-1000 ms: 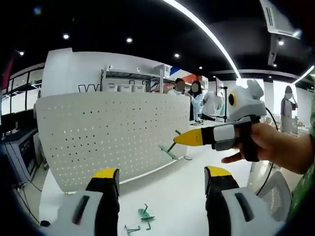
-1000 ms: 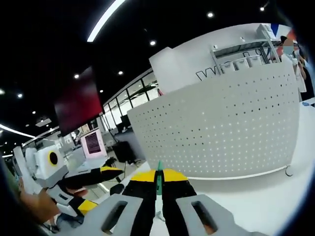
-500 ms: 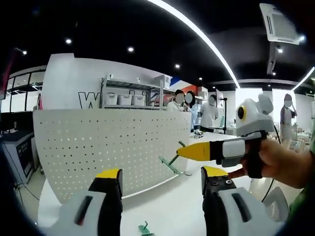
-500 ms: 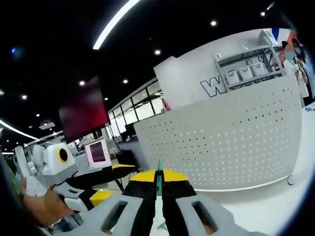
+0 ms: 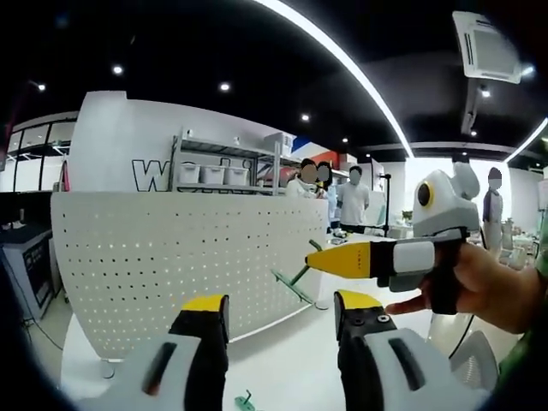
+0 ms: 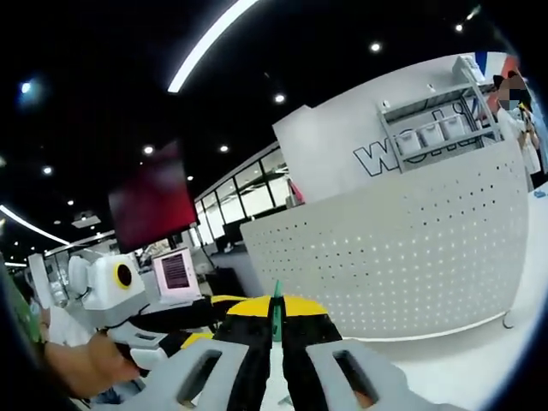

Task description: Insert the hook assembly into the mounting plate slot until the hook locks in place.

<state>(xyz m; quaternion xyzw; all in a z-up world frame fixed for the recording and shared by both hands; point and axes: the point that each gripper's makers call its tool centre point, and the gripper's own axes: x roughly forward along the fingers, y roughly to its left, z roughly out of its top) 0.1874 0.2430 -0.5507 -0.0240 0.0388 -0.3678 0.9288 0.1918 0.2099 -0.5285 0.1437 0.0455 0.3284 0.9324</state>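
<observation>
The white perforated mounting plate (image 5: 171, 257) stands upright on the white table (image 5: 282, 360); in the right gripper view the same plate (image 6: 411, 257) curves across the right half. My right gripper (image 5: 330, 259) comes in from the right in a hand, shut on a green hook assembly (image 5: 291, 282) whose end hangs close to the plate's right end. In its own view, the right gripper (image 6: 276, 306) has its yellow jaws pressed on the green hook (image 6: 276, 321). My left gripper (image 5: 281, 304) stands open and holds nothing, in front of the plate. That left gripper (image 6: 201, 321) sits low on the left.
A loose green hook (image 5: 244, 401) lies on the table between my left jaws. The plate rests on a small foot (image 5: 107, 370). Behind it are a shelf with bins (image 5: 214, 171) and several people (image 5: 342, 193). A monitor (image 6: 175, 270) stands far left.
Both views have tilted upward, so less of the table and its loose hooks shows. My left jaws have drawn a little closer together. The right gripper keeps the hook near the plate's right end.
</observation>
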